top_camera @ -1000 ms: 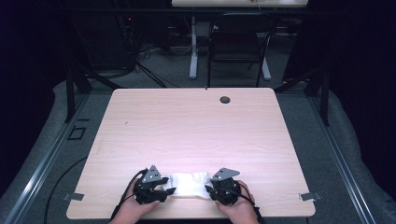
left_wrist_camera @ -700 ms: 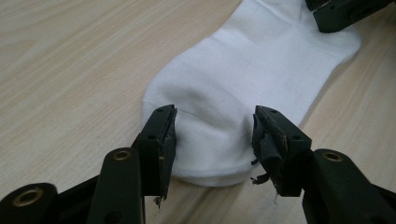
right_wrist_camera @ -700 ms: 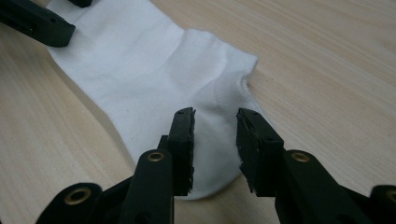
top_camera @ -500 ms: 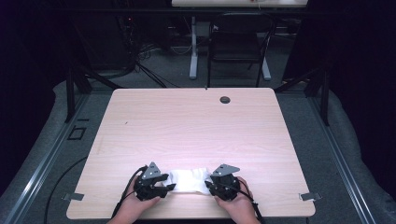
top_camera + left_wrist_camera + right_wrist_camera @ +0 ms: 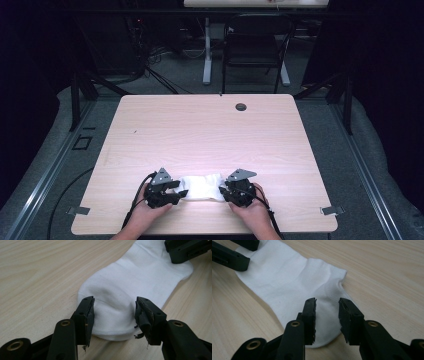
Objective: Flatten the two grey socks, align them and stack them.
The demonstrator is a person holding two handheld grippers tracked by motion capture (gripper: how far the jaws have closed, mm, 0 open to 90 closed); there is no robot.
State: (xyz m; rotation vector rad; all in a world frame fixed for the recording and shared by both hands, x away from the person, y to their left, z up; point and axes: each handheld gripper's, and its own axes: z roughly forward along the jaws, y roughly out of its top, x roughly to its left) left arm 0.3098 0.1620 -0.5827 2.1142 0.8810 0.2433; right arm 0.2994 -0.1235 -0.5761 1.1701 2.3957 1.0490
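Note:
A white sock point(image 5: 202, 186) lies flat near the front edge of the wooden table point(image 5: 210, 135), between my two grippers. My left gripper point(image 5: 179, 193) is at the sock's left end. In the left gripper view its open jaws point(image 5: 115, 312) straddle the rounded end of the sock point(image 5: 132, 282), with the other gripper point(image 5: 187, 250) at the far end. My right gripper point(image 5: 223, 192) is at the right end. Its jaws point(image 5: 327, 312) stand a little apart over the sock point(image 5: 287, 277), near a folded corner. A hand holds each gripper from below.
A dark round grommet point(image 5: 241, 106) sits near the table's far edge. Metal brackets point(image 5: 80, 210) point(image 5: 332, 210) stick out at the front corners. A black chair point(image 5: 255, 45) and cables are on the floor beyond the table.
Both grippers have stayed at the sock's two ends, with only slight shifts of the hands. The sock has stayed in place.

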